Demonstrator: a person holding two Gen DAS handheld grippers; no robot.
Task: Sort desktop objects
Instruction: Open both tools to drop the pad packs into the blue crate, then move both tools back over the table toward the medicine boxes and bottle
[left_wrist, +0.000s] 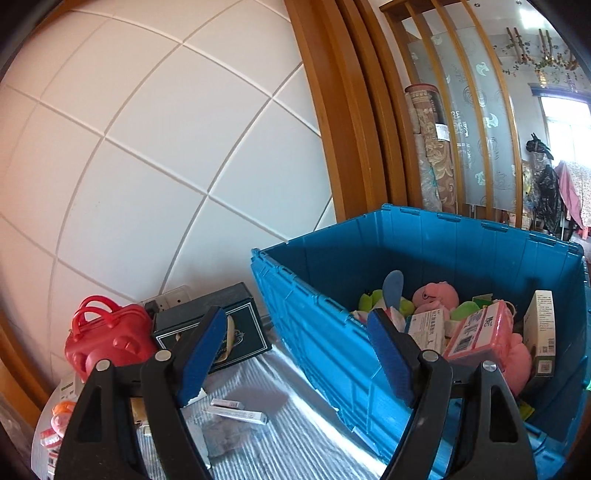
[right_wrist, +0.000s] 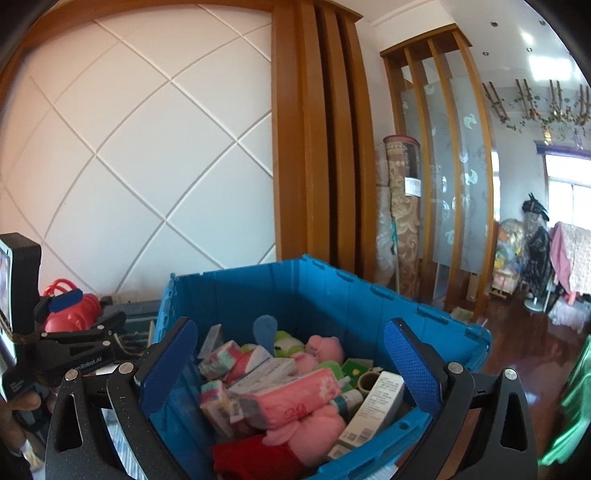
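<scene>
The left wrist camera is looking along its fingers, close beside the blue crate (left_wrist: 332, 332). The right wrist camera is looking down into that shared crate (right_wrist: 332, 288) from near its front.

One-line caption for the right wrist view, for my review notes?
Open right tool poised over a blue crate filled with plush toys, tissue packs and boxes; left tool at far left.

The left hand-held gripper (left_wrist: 297, 354) has two black plastic arms of triangular outline, each with a triangular cut-out, joined by linkages with round silver pivot pins. Its fingers (left_wrist: 202, 356) are faced with blue pads of fine knurled texture. The right hand-held gripper (right_wrist: 290, 363) is built alike: black arms, silver pins, blue textured pads. From the right wrist view, the left unit's black body bears white lettering on its side, and a black camera block sits at its rear, bound with brownish cord
</scene>
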